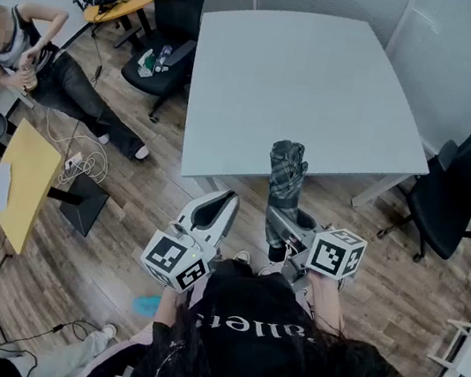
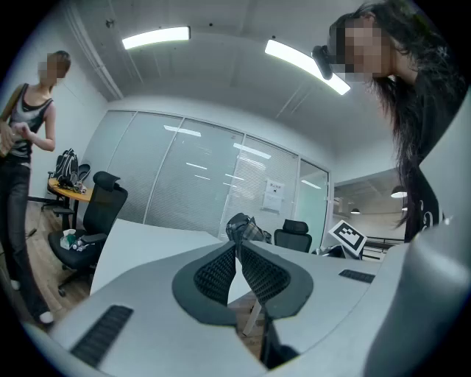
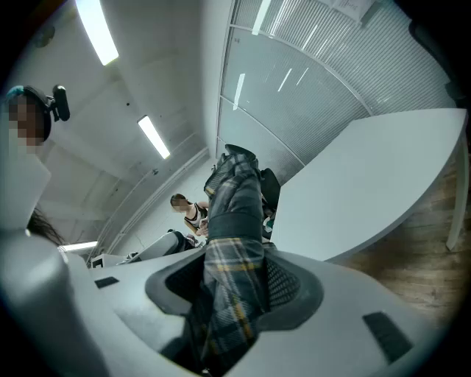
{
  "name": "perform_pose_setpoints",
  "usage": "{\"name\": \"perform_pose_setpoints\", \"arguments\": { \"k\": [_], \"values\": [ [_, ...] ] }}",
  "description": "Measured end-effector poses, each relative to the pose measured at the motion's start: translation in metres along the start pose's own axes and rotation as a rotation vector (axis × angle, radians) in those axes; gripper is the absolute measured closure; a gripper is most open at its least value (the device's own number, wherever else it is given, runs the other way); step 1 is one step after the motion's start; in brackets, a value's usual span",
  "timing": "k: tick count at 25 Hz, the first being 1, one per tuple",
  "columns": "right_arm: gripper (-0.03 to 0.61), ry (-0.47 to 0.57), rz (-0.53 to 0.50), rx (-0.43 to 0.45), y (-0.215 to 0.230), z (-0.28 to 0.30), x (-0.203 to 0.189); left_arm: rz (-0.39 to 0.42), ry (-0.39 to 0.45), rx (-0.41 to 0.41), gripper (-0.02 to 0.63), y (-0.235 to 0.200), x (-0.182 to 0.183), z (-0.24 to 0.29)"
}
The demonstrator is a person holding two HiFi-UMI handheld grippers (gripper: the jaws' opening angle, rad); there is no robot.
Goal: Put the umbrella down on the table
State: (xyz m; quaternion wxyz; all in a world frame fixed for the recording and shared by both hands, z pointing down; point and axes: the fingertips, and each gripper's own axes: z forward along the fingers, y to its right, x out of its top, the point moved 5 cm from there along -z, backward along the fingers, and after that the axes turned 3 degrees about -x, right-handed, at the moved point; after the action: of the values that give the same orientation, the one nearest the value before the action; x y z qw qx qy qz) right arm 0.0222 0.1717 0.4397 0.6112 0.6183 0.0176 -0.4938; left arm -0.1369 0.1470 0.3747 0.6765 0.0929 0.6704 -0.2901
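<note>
Evidently the carry is the step in hand; the set-down is not yet done. At left, the left hand-held gripper [image 2: 237, 249] has its jaws together with nothing between them, and sits just off the near edge of the counter [image 1: 323, 90]. To its right, the right hand-held gripper [image 3: 234, 274] is clamped on the lower part of the folded plaid umbrella [image 1: 285, 178]. The umbrella stands upright, and in the head view its top overlaps the counter's near edge without resting on it.

I judge the next move calls for carrying it farther over the counter, tipping it flat, lowering it until it lies there, then parting the jaws.

As for writing, a sheet [image 2: 274, 194] on the far glass wall is too small to read. Pale letters [image 1: 253, 326] on the person's dark top appear upside down and only partly legible. The marker cube [image 1: 337, 252] shows a pattern, no words.
</note>
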Motion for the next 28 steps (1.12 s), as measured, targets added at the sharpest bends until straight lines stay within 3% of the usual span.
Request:
{"name": "perform_pose_setpoints", "arguments": {
  "k": [22, 28],
  "values": [
    [0.373, -0.025, -0.003, -0.032, 0.018, -0.052, -0.012, -0.014, -0.025, -0.018, 0.572, 0.05, -0.024, 0.017],
    [0.373, -0.053, -0.004, -0.031, 0.03, -0.05, -0.007, -0.016, -0.034, 0.01, 0.572, 0.048, -0.024, 0.026]
  ]
}}
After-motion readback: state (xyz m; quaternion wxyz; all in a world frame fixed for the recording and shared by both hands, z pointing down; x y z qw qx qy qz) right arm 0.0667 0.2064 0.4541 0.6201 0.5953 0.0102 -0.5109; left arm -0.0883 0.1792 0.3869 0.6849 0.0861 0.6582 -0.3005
